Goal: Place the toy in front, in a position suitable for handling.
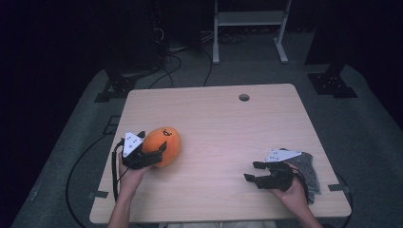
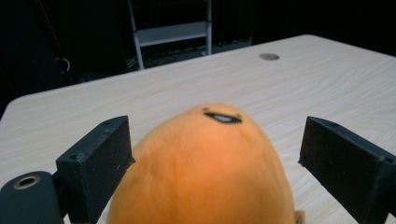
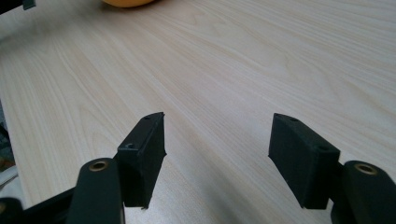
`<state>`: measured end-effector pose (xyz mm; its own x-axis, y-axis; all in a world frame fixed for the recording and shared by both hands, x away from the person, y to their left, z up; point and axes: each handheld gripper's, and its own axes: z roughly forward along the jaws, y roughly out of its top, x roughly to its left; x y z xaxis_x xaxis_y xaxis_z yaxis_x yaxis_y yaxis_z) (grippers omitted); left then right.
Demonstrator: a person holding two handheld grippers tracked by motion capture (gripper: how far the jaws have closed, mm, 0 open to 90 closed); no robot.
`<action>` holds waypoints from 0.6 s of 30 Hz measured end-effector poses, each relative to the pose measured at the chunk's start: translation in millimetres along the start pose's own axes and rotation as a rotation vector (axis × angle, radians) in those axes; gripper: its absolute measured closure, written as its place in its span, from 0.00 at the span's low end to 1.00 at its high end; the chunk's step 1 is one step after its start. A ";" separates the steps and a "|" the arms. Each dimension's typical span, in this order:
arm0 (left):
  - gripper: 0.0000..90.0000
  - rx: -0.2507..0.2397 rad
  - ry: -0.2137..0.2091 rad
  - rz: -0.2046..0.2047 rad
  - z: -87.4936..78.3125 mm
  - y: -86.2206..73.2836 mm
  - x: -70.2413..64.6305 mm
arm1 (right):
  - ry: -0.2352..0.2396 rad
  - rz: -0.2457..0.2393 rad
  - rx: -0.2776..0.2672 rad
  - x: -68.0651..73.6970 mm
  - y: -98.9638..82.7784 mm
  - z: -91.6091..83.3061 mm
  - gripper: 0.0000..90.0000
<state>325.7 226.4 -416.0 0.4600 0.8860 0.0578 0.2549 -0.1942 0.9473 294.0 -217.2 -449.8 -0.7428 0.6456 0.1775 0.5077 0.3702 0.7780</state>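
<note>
A soft, light plush (image 2: 205,172) is straddled by the left gripper (image 2: 215,154), jaws apart; its squashy middle is best pinched.

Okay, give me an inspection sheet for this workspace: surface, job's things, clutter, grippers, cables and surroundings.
Surface: light wood table, round hole near far edge.
Job's things: orange plush toy lying at left, between the left gripper's jaws.
Clutter: grey speckled pouch at right edge.
Grippers: left gripper open around the toy; right gripper open, empty.
Cables: black cable trailing from left gripper; more on the floor.
Surroundings: dark room, white metal frame behind.
</note>
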 end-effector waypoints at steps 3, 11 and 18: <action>0.10 0.034 0.014 0.021 4.2 -4.7 0.2 | 0.001 -0.005 0.005 0.6 -0.1 0.5 0.39; 0.13 0.098 0.027 0.023 11.3 -15.8 2.0 | 0.002 -0.016 0.005 3.0 0.5 0.3 0.39; 0.29 0.124 0.038 0.018 11.8 -21.6 4.6 | -0.006 -0.010 0.000 0.7 0.4 -0.9 0.39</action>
<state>332.3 229.7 -439.9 0.4335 0.8968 0.0888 0.3515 -0.2590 0.8997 293.4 -217.2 -448.9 -0.7449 0.6461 0.1664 0.5005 0.3763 0.7797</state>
